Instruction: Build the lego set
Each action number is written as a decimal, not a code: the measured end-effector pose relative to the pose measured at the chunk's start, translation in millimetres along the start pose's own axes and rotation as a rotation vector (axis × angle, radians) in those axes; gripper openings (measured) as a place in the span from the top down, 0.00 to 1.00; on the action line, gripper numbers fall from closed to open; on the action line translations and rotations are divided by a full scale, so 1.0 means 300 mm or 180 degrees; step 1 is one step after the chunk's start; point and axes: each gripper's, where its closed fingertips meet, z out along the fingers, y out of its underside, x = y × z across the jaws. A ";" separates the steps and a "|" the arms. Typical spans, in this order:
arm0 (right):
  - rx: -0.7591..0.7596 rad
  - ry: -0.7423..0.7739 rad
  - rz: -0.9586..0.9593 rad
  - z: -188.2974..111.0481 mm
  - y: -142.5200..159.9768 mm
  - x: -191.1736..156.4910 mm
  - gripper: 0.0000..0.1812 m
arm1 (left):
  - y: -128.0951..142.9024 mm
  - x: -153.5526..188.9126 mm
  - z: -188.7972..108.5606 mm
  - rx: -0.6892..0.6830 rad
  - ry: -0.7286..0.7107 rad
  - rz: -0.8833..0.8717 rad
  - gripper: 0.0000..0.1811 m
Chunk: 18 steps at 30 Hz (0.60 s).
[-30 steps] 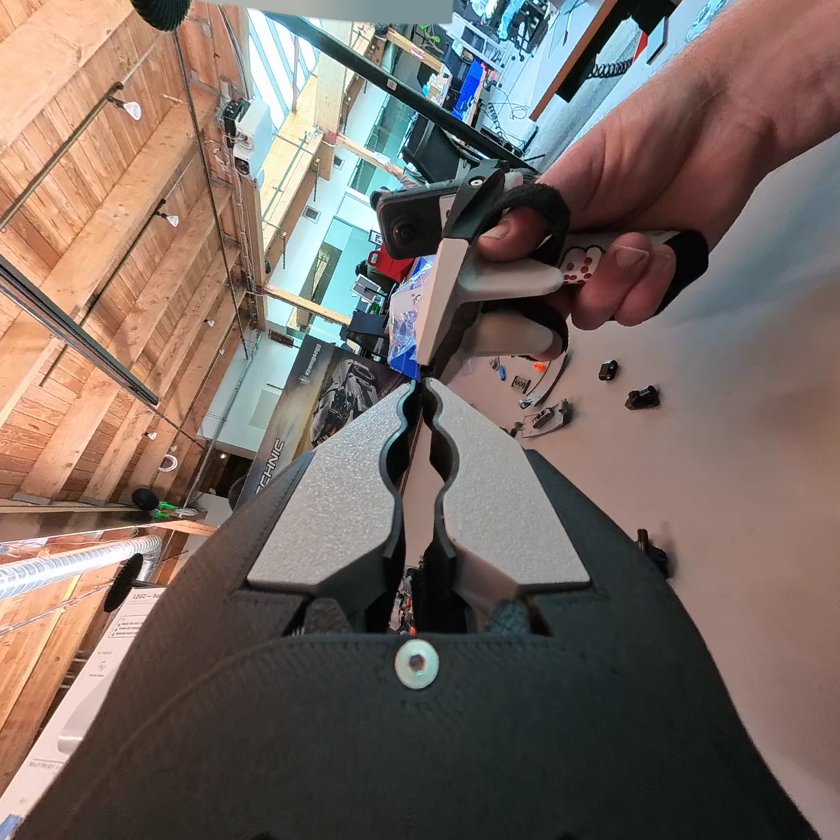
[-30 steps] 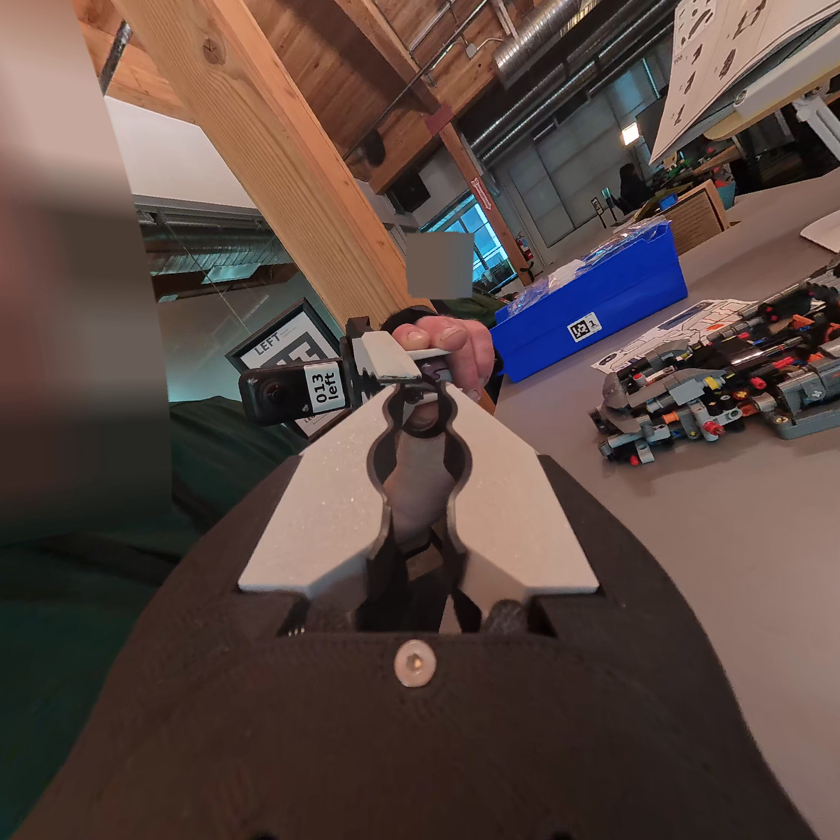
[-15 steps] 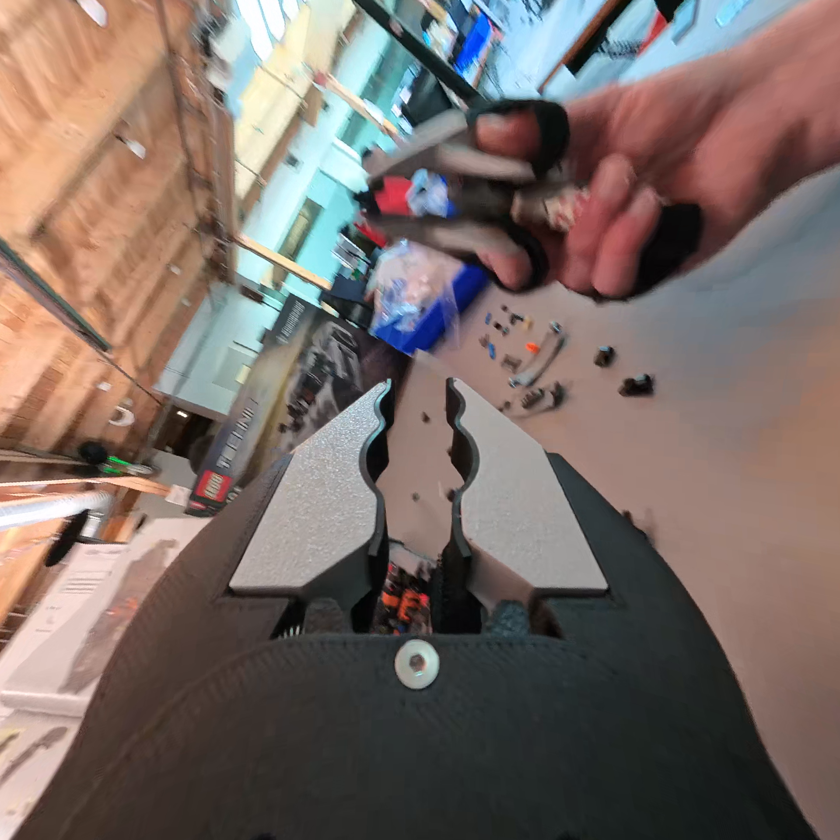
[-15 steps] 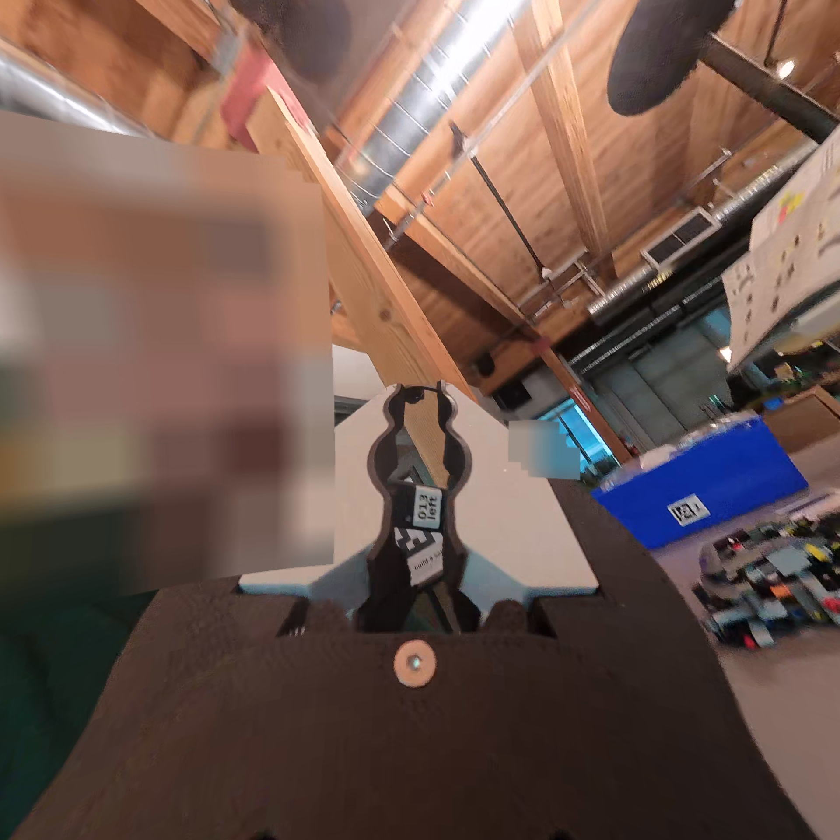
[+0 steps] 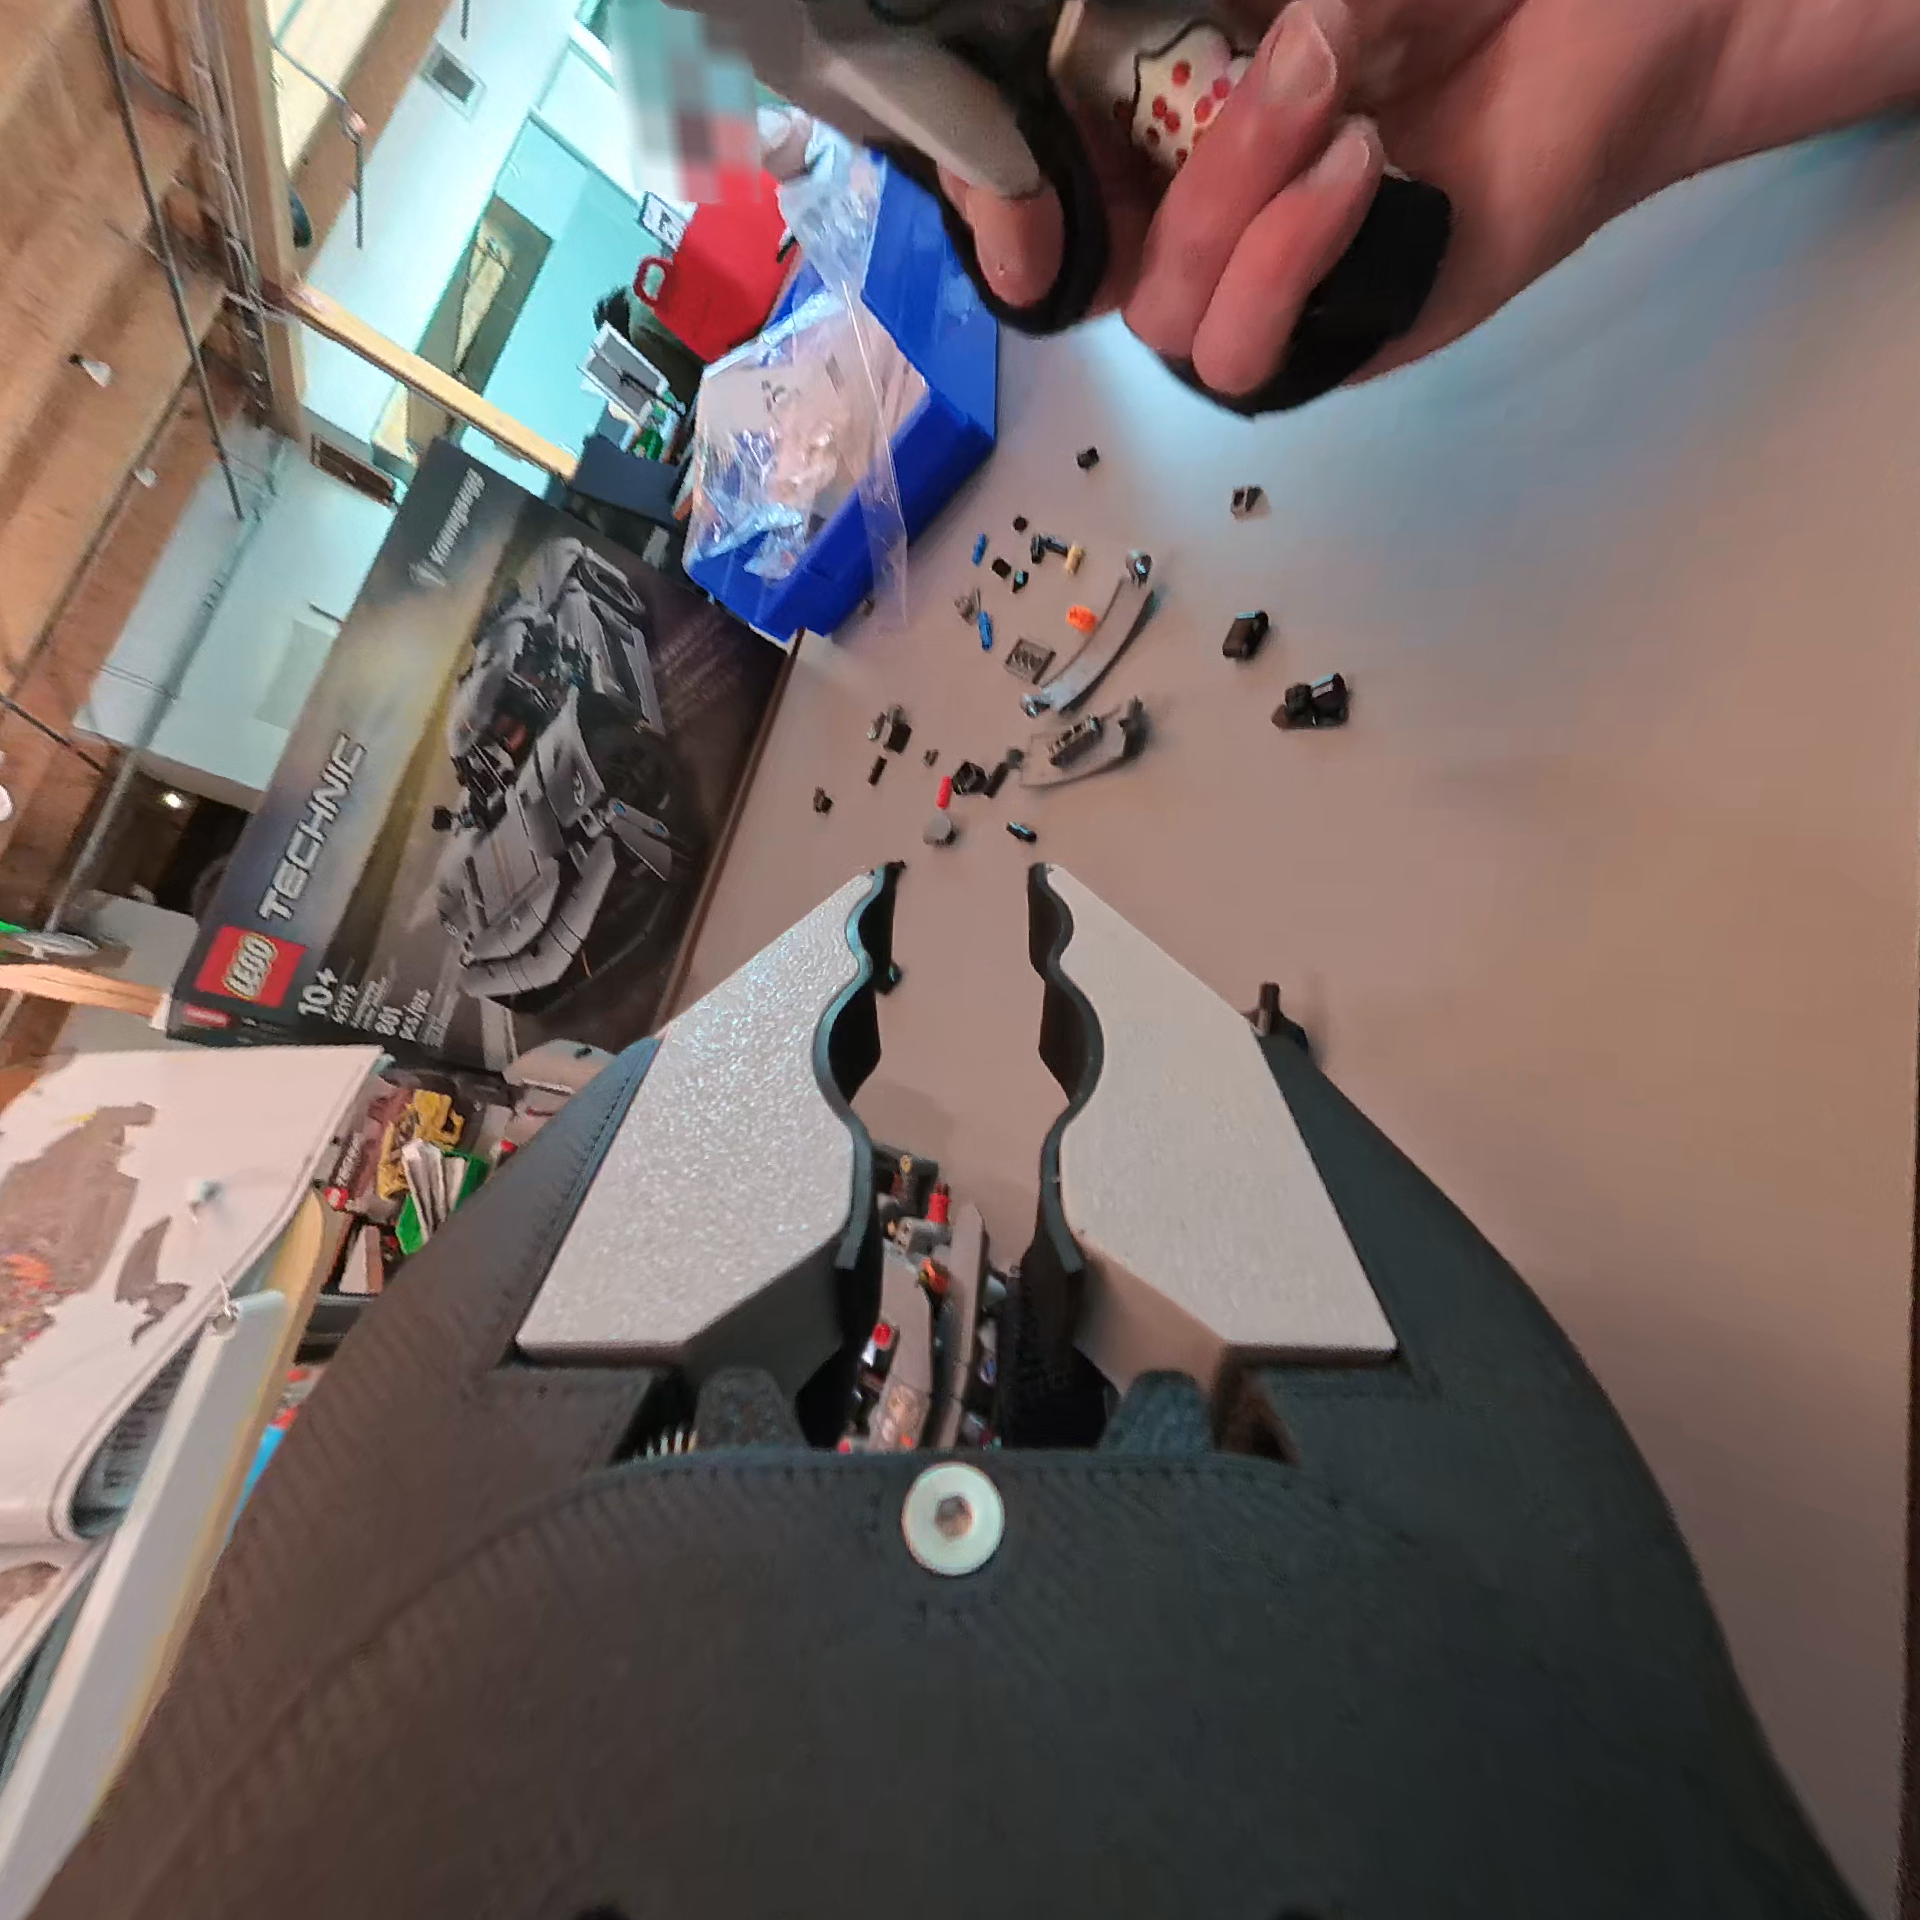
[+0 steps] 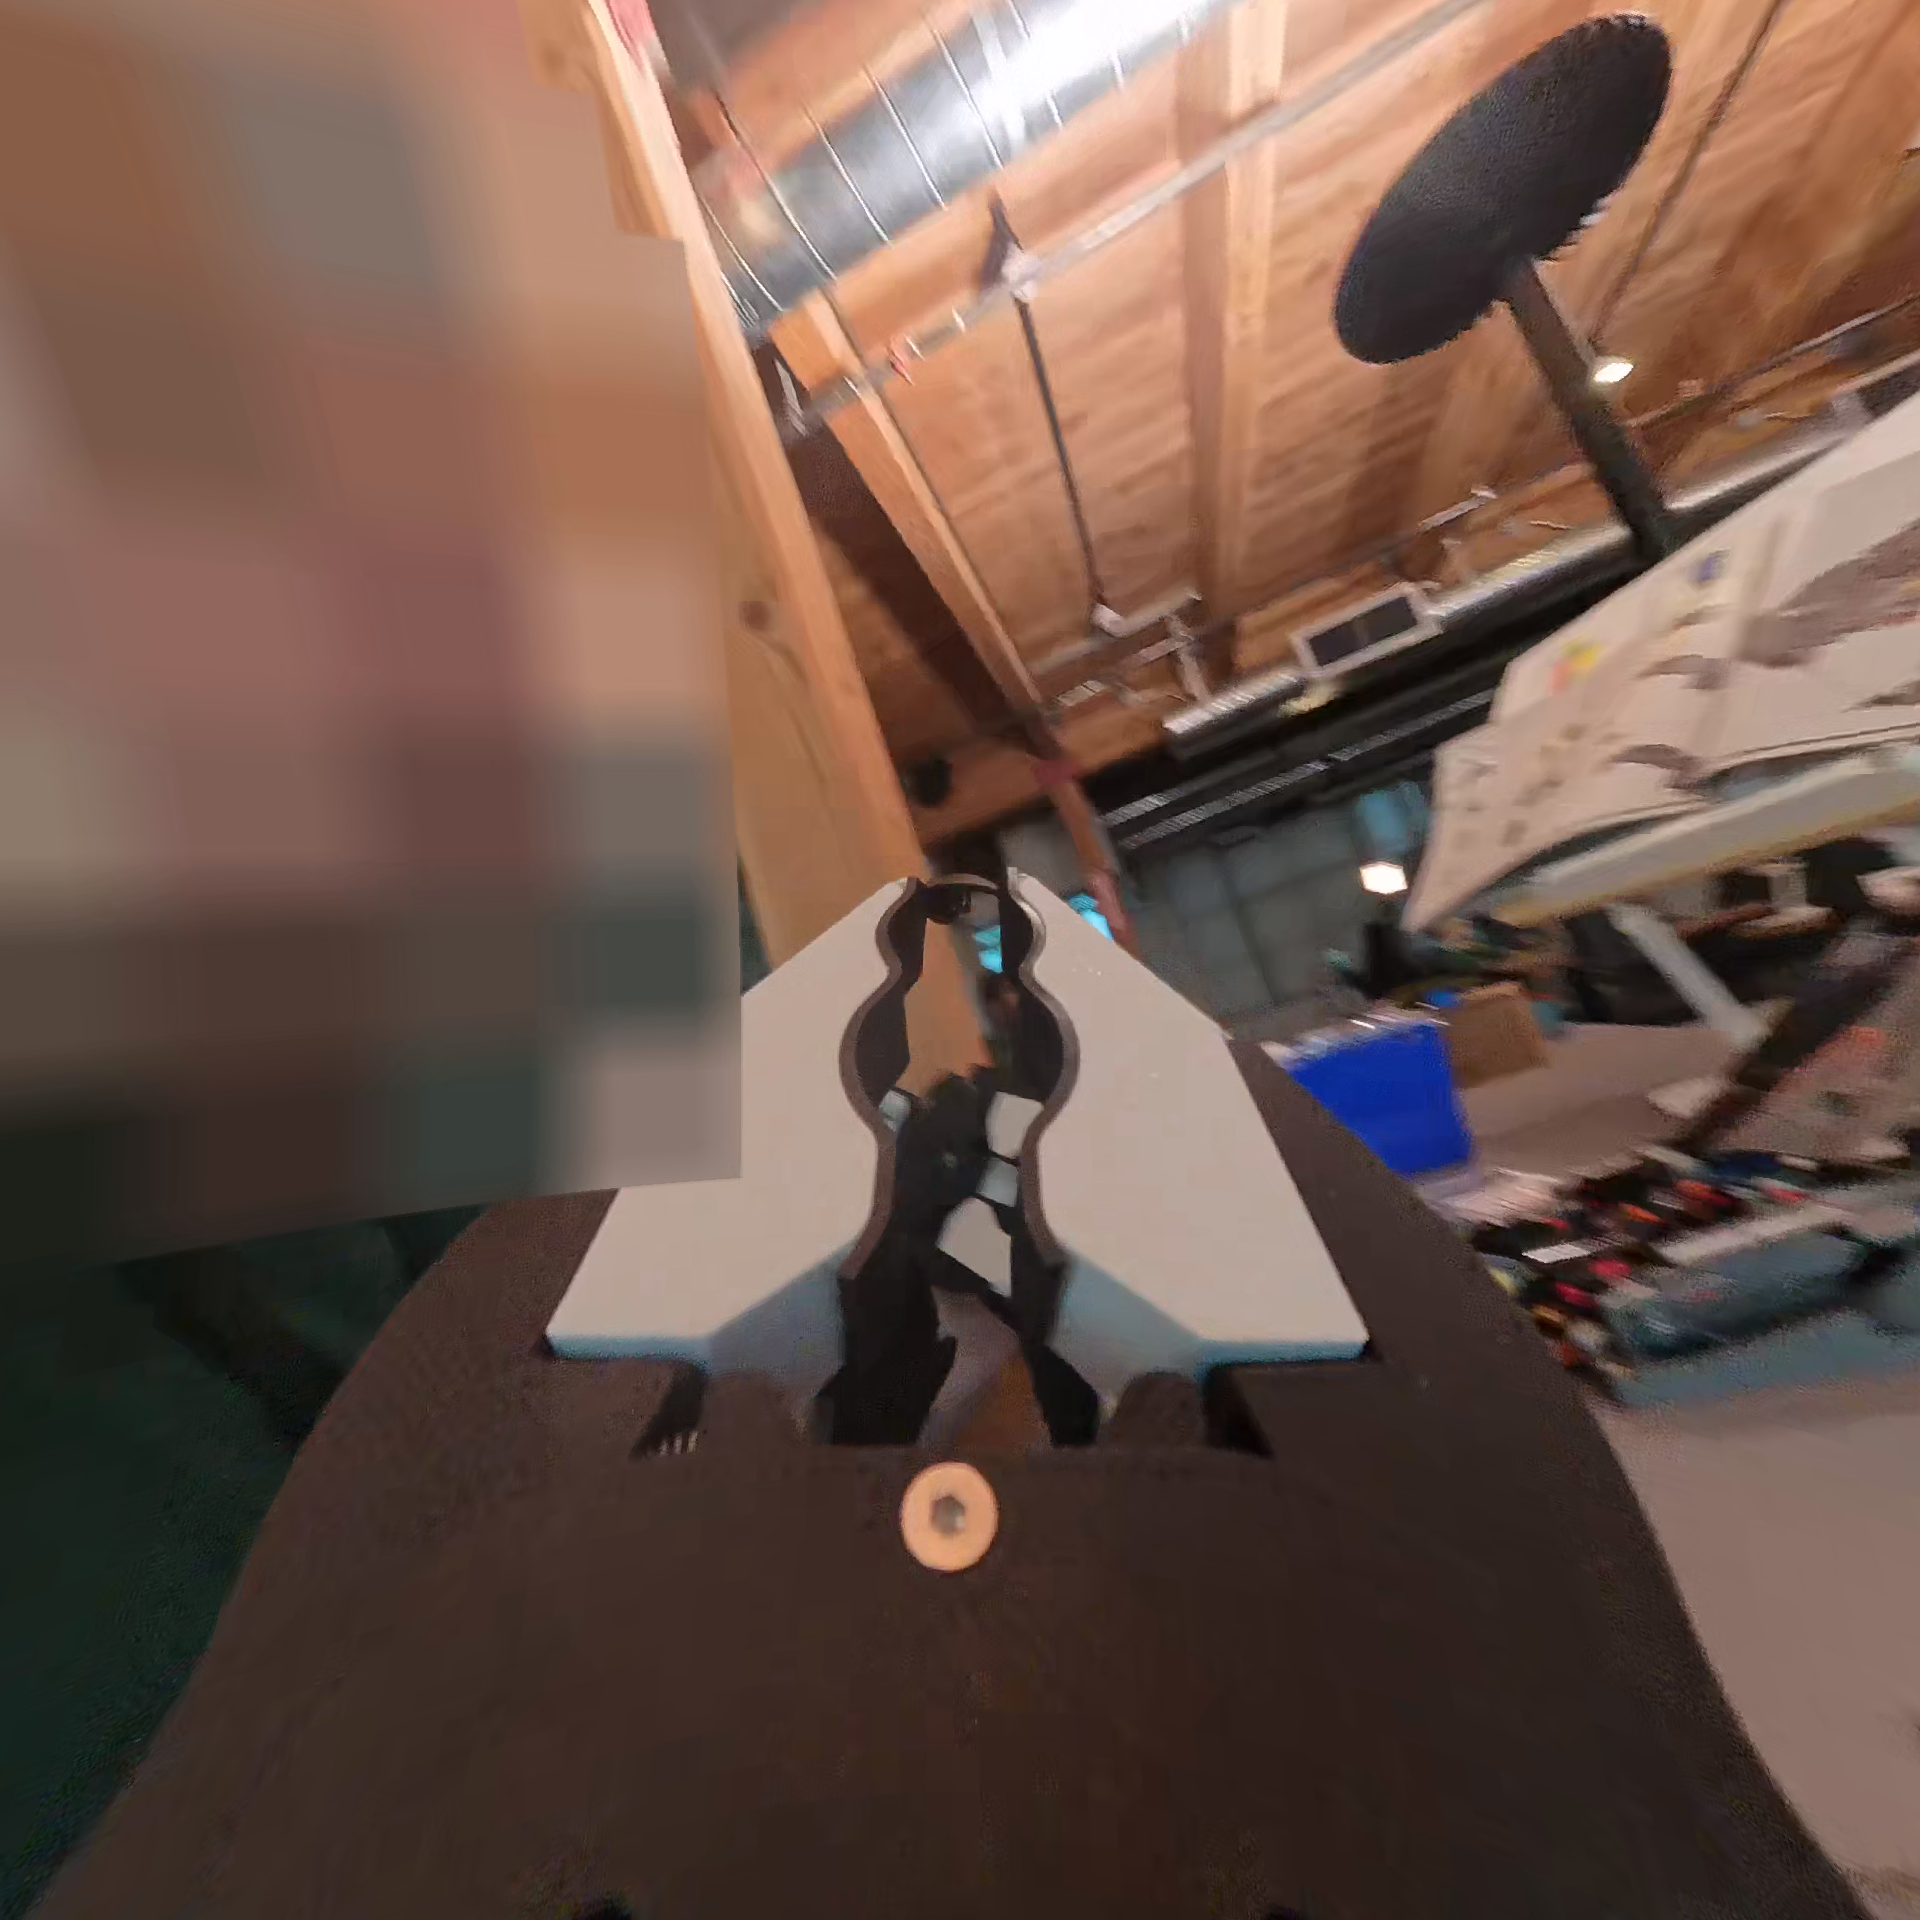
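My left gripper (image 5: 961,878) is open and empty, held over the grey table (image 5: 1558,935), pointing at several small loose lego pieces (image 5: 1081,665). Part of the built lego model (image 5: 920,1299) shows low between its fingers. A hand (image 5: 1299,156) holds the right gripper at the top of the left wrist view. My right gripper (image 6: 961,885) points up towards the wooden ceiling, its tips nearly together on a small black piece (image 6: 948,894). The model (image 6: 1662,1247) is blurred at the right in the right wrist view.
A blue bin (image 5: 883,416) with a clear plastic bag stands beyond the loose pieces and also shows in the right wrist view (image 6: 1382,1091). The lego box (image 5: 468,748) stands at the table's edge. An open instruction booklet (image 5: 104,1195) sits on a stand at the left.
My left gripper has opened and swung down towards the loose pieces on the table. The right gripper has pulled away from the left one and tilted up, staying shut.
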 end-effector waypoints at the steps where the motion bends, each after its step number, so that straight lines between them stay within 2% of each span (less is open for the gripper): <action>1: -0.0176 0.0226 -0.0268 0.003 0.021 0.016 0.94 | 0.009 0.002 -0.002 -0.0025 0.0002 -0.0014 0.87; 4: -0.0745 0.0884 -0.1175 0.013 0.076 0.054 0.93 | 0.036 0.009 -0.007 -0.0091 0.0009 -0.0059 0.87; 8: -0.1269 0.1593 -0.2295 0.016 0.099 0.089 0.94 | 0.061 0.018 -0.010 -0.0160 0.0012 -0.0096 0.87; 13: -0.1727 0.2079 -0.3282 0.024 0.121 0.105 0.94 | 0.087 0.036 -0.010 -0.0255 0.0051 -0.0133 0.87; 18: -0.1993 0.2352 -0.3852 0.028 0.135 0.116 0.93 | 0.104 0.048 -0.014 -0.0311 0.0092 -0.0176 0.86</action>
